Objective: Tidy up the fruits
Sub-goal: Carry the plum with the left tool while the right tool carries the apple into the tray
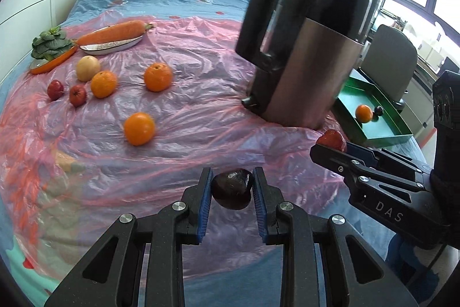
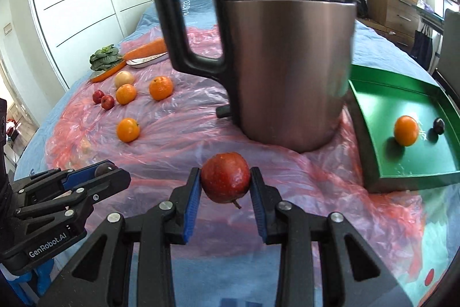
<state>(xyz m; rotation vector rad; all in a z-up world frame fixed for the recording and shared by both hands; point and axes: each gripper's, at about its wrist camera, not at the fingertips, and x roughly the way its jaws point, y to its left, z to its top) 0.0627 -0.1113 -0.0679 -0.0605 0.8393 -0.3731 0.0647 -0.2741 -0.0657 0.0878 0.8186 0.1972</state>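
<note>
While my left gripper clenched a plum and my right gripper an apple, the kettle stood near; swinging toward the tray could knock it.

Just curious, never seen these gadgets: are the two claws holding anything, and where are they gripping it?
Yes. The left claw pinches a dark plum by its sides; the right claw grips a red apple by its sides, stem down.
</note>
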